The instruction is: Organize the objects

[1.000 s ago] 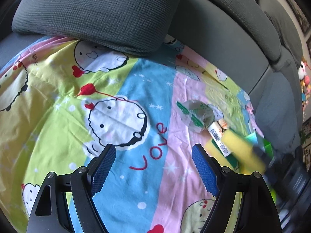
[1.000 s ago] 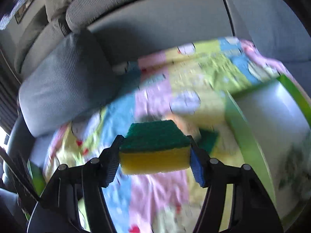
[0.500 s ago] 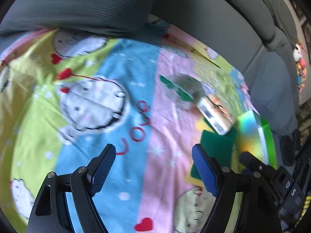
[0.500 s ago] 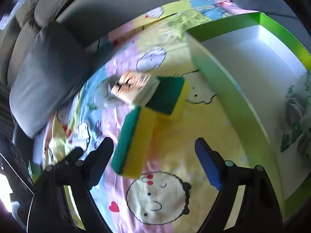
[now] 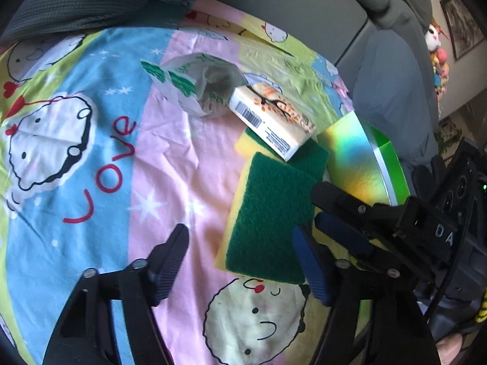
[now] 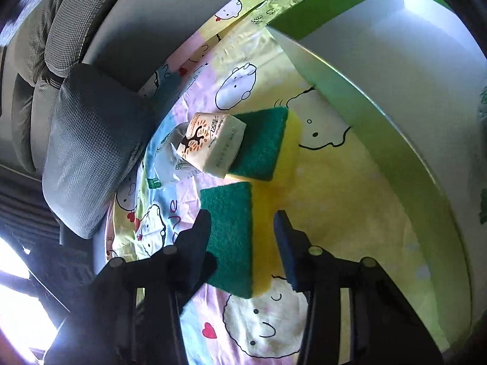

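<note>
A green-and-yellow sponge [image 5: 268, 216] lies green side up on the cartoon blanket [image 5: 91, 152]; it also shows in the right wrist view [image 6: 234, 237]. My right gripper [image 6: 243, 231] is open, its jaws either side of this sponge. A second sponge [image 6: 264, 143] lies behind it, with a tissue pack [image 6: 210, 143] leaning on it, also seen in the left wrist view [image 5: 271, 118]. A crumpled clear bag [image 5: 197, 82] lies beyond. My left gripper [image 5: 240, 252] is open and empty, just left of the near sponge.
A green box [image 6: 380, 70] with a white inside stands to the right; its shiny outer wall [image 5: 359, 158] shows in the left wrist view. A grey cushion [image 6: 88, 149] and the grey sofa back [image 5: 274, 3] lie behind the blanket.
My right gripper opened and let go of the sponge, which now lies flat on the blanket between its jaws. My left gripper moved right, toward the sponges.
</note>
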A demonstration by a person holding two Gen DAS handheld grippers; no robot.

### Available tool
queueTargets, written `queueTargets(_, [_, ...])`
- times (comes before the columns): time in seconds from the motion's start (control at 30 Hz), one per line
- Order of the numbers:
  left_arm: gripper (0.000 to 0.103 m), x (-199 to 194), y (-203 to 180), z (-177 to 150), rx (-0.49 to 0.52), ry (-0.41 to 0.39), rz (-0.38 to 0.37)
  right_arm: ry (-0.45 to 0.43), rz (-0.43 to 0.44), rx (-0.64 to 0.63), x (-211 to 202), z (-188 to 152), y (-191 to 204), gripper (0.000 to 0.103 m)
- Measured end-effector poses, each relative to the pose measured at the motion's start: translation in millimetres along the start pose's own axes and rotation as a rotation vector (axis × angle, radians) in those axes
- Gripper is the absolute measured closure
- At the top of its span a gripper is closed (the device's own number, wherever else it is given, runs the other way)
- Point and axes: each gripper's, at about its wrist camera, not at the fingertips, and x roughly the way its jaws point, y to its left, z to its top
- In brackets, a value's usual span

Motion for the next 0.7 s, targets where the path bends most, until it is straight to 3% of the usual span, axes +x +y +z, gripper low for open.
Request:
queueTargets(0.1, [0.044, 5, -3, 0, 0.022, 0.012, 0.011, 0.002, 0.003, -0.006, 1, 1, 2, 0.060])
queueTargets(0.33, [0.050, 11, -8, -2, 0.054, 0.023, -0.005, 0.047, 0.006, 0.003, 11, 2, 1, 0.060])
queueTargets(0.4, [0.056, 10, -8, -2, 0.054, 0.028, -0.022, 0.062, 0.001, 0.013, 14, 2, -3, 0.060])
queueTargets(0.57, [0.056, 5, -16, -5, 0.097, 0.008, 0.013, 0.095, 0.027, 0.022, 20, 2, -5, 0.060])
queueTargets(0.7, [0.056, -11, -27, -9, 0.155, -0.062, 0.044, 0.084, 0.081, 0.021, 10, -1, -4, 0.060])
